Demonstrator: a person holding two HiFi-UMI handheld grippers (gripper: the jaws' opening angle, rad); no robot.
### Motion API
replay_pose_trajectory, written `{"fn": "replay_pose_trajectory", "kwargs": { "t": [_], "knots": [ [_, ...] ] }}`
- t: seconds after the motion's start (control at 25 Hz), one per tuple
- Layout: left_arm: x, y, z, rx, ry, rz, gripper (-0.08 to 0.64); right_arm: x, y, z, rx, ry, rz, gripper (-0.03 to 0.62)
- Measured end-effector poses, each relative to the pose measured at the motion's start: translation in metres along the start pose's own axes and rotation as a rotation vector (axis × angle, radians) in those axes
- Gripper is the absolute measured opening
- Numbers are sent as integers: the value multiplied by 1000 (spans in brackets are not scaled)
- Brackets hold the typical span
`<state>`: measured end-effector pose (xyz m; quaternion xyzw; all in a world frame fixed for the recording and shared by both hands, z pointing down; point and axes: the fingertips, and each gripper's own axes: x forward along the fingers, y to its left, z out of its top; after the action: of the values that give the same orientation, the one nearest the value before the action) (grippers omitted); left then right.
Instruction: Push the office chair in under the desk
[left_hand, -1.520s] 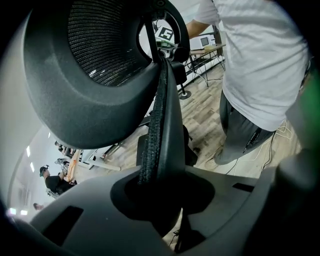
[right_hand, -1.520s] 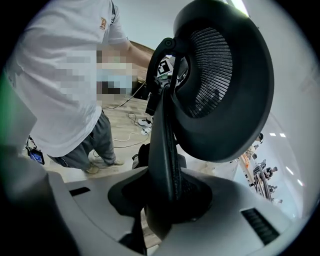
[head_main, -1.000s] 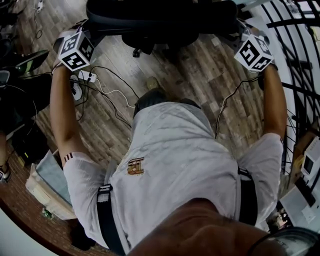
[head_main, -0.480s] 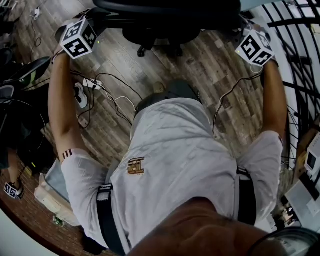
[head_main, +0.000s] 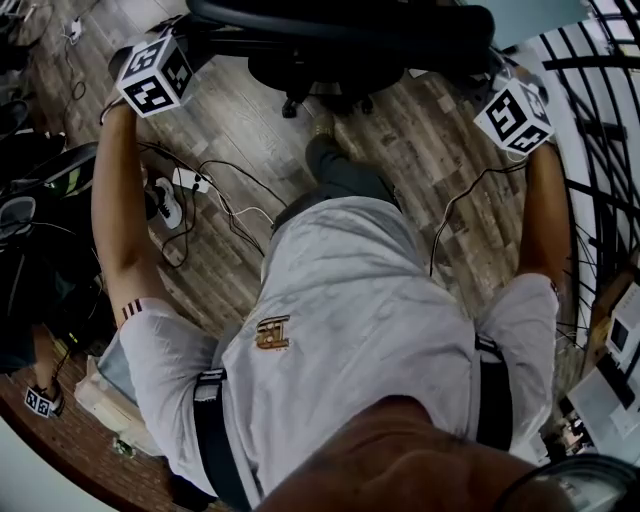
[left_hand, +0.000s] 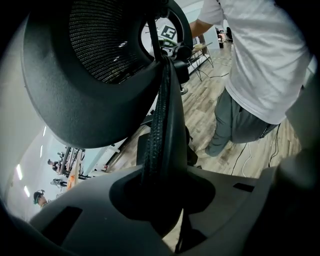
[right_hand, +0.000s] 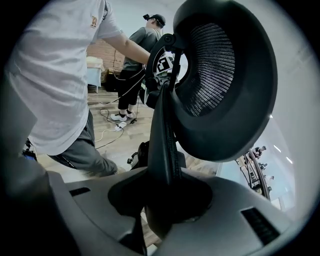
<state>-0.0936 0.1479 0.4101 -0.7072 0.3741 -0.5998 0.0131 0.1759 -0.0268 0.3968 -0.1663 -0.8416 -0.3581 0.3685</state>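
The black office chair (head_main: 330, 30) fills the top of the head view, its wheeled base (head_main: 325, 95) on the wood floor. My left gripper (head_main: 175, 45) is shut on the left edge of the chair's backrest frame (left_hand: 162, 150). In the left gripper view the mesh headrest (left_hand: 90, 75) looms above the left gripper (left_hand: 160, 200). My right gripper (head_main: 485, 70) is shut on the right edge of the backrest frame (right_hand: 162, 145). The right gripper (right_hand: 162, 200) view shows the headrest (right_hand: 225, 85) overhead. No desk shows clearly; a pale surface (head_main: 535, 18) lies beyond the chair.
White and black cables with a power strip (head_main: 190, 180) and a shoe (head_main: 165, 205) lie on the floor at left. A black railing (head_main: 600, 150) runs along the right. Another person (right_hand: 140, 45) stands farther back. My own foot (head_main: 325, 150) is just behind the chair base.
Both grippers and the chair have moved forward across the floor. One leg has stepped forward behind the chair base. The grips on the backrest have not changed.
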Motion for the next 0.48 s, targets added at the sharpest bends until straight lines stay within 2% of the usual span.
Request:
{"fn": "replay_pose_trajectory", "kwargs": {
  "t": [0.48],
  "knots": [
    [41,105,-87,62,-29,-25,110,81,-87,30,41,40,-47,106]
  ]
}}
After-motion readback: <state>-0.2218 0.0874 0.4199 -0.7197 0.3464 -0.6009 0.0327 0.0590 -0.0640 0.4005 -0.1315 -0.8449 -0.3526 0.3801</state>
